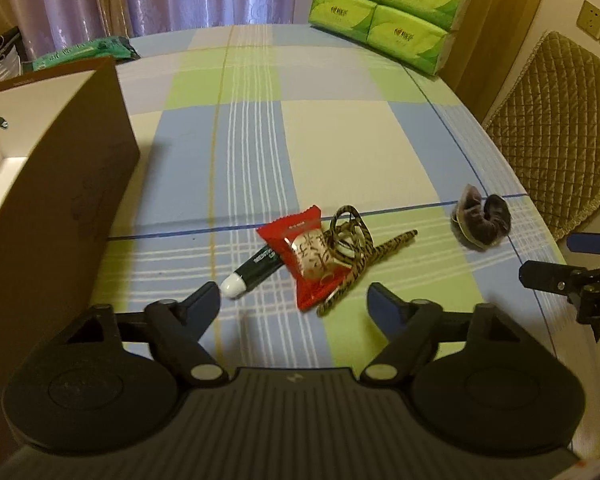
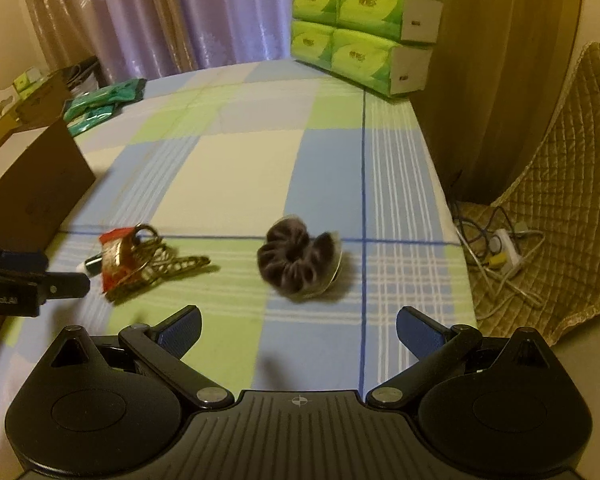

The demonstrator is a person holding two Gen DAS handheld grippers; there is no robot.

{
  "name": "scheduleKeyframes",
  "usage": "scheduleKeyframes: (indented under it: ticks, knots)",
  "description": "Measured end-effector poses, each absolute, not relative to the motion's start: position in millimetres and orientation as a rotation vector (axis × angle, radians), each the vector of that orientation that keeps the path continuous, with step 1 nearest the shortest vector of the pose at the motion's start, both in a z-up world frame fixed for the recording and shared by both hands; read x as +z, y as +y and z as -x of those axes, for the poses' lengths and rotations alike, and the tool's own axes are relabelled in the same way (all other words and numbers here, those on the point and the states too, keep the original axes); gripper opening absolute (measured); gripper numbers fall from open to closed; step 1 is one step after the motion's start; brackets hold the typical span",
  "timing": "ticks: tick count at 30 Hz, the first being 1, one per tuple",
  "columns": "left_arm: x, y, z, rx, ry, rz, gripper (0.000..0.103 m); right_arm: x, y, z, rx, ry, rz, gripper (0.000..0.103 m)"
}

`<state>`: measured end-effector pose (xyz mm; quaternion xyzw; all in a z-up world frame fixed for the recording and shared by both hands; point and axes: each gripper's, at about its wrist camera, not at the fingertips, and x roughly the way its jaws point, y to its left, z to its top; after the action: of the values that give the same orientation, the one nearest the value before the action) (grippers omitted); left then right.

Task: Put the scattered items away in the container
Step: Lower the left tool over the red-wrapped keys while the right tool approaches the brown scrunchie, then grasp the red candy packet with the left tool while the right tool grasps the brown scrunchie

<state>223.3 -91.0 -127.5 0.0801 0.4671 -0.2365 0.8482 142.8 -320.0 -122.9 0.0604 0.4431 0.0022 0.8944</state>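
Hovering above the checked tablecloth (image 1: 340,140), the left gripper (image 1: 296,304) has its jaws apart and empty, facing a red snack packet (image 1: 300,256), a dark tube (image 1: 256,270) and a striped hair tie (image 1: 356,252) piled together. Right gripper (image 2: 298,328) is likewise spread, near a brown scrunchie (image 2: 296,264). Cardboard box (image 1: 56,184) stands at left.

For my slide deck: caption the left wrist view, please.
Open left gripper faces a red snack packet, tube and striped hair tie beside the box.

Left gripper (image 1: 294,300) and right gripper (image 2: 298,328) fingers spread wide
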Motion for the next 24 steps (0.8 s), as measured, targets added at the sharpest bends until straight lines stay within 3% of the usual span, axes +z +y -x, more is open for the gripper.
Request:
scheduleKeyframes:
  ticks: [6,15,20,22,24]
  knots:
    - [-138,-102,-241,-0.503,1.007,-0.139,0.065,-128,-326,-157,0.002,0.917,-0.12,0.101]
    - [-155,-114,-259,-0.505,1.036,-0.14,0.042,-133,-330,-168,0.003,0.912,-0.106,0.101]
    - [-157,-122,-262,-0.518,1.017,-0.16,0.038,-137,-329,-175,0.011,0.913,-0.084,0.101]
    - [-158,-125,-262,-0.532,1.008,-0.179,0.025,-138,-328,-178,0.012,0.912,-0.071,0.101]
    - [-160,-126,-262,-0.546,0.997,-0.2,0.023,-140,-326,-182,0.012,0.91,-0.064,0.101]
